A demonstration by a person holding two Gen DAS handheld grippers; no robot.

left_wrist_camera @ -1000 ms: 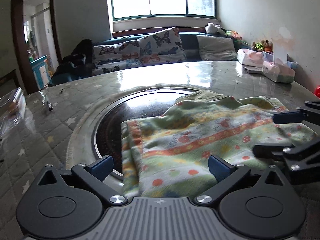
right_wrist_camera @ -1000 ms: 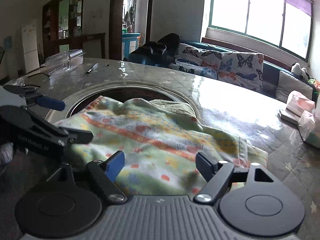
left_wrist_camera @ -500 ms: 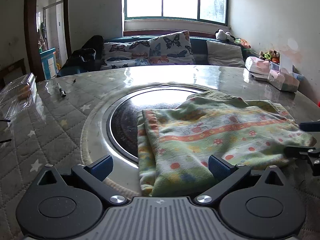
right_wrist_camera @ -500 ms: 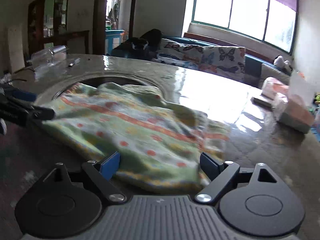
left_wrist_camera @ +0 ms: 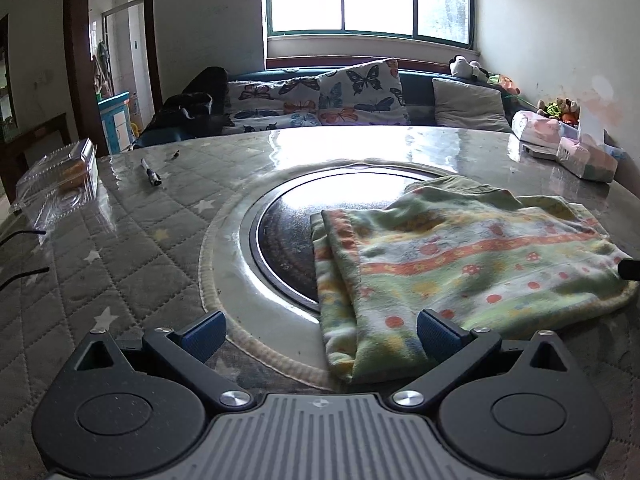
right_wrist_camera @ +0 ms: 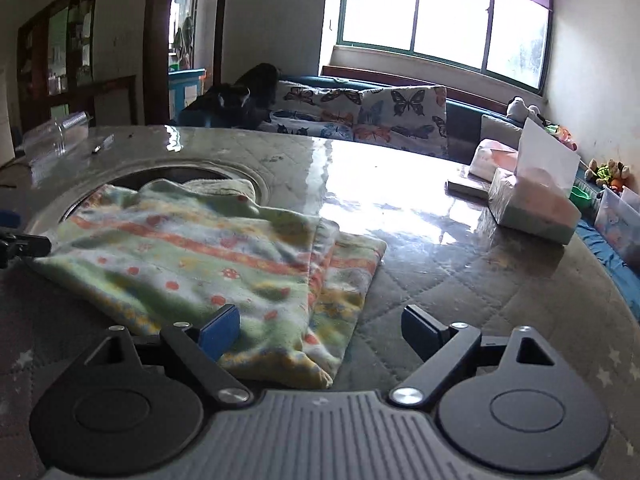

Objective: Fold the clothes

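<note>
A folded green garment (left_wrist_camera: 460, 256) with orange stripes and red dots lies on the round table, partly over the dark round inset (left_wrist_camera: 284, 240). My left gripper (left_wrist_camera: 320, 332) is open just before the garment's near left corner, its right finger beside the cloth. My right gripper (right_wrist_camera: 320, 328) is open at the garment's (right_wrist_camera: 192, 248) near right corner, with the cloth under its left finger and no pad pressing on it. Each gripper's tip shows at the edge of the other view: the right gripper (left_wrist_camera: 629, 269) and the left gripper (right_wrist_camera: 24, 245).
The table has a quilted star-pattern cover (left_wrist_camera: 120, 248). A clear plastic box (left_wrist_camera: 60, 176) and a pen (left_wrist_camera: 150, 172) lie at the far left. Tissue packs (right_wrist_camera: 532, 204) stand at the right. A sofa with butterfly cushions (left_wrist_camera: 340, 96) is behind the table.
Both grippers have drawn back from over the garment and apart, left to the left and right to the right. The garment lies flat, let go.
</note>
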